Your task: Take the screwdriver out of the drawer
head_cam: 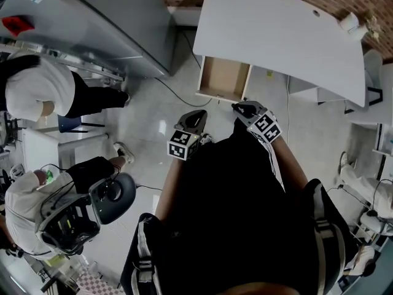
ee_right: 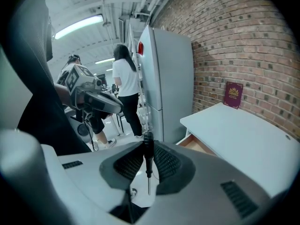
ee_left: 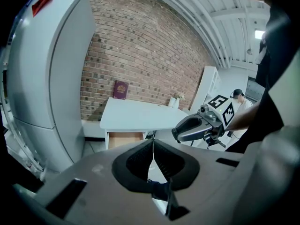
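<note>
Fridge [head_cam: 104,23] beside desk [head_cam: 276,35] (drawer [head_cam: 222,78] open)

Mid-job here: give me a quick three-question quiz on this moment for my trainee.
1. True or false: the right gripper is clamped on the screwdriver.
2. The drawer under the white table is: A) shut, B) pulled open, C) lying on the floor.
3. Fill in: the left gripper has its jaws ____, with nothing between them.

Key: 1 true; 2 B; 3 together.
</note>
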The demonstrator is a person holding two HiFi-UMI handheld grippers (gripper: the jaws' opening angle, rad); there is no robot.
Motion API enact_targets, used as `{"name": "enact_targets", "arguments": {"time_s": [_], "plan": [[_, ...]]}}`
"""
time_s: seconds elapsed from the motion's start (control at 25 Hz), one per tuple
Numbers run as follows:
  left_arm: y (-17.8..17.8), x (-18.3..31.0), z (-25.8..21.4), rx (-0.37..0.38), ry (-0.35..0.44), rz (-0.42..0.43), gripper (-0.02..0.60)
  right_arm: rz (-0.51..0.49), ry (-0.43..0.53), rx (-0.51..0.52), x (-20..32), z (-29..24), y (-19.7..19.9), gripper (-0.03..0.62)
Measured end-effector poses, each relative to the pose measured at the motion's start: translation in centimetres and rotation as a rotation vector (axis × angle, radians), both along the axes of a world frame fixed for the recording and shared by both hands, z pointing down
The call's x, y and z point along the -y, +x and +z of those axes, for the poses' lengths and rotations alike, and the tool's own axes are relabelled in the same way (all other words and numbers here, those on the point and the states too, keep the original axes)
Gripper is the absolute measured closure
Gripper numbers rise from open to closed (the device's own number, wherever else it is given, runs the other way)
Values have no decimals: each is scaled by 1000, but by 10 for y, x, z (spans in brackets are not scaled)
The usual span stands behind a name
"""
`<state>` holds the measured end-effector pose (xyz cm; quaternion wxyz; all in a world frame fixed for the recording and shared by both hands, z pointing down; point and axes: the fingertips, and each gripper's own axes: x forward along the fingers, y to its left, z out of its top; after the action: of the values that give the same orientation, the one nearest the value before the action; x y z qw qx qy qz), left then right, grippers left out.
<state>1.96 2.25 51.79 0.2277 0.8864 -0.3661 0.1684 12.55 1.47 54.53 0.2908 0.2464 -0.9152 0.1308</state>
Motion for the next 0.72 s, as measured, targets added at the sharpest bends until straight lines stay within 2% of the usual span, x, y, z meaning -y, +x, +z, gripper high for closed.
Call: {"name": "enact_targets", "arguments": {"time_s": [0.72], "plan": [[0, 5, 3, -15, -7, -20, 565, 16, -6, -26, 9, 3, 11, 471]]}}
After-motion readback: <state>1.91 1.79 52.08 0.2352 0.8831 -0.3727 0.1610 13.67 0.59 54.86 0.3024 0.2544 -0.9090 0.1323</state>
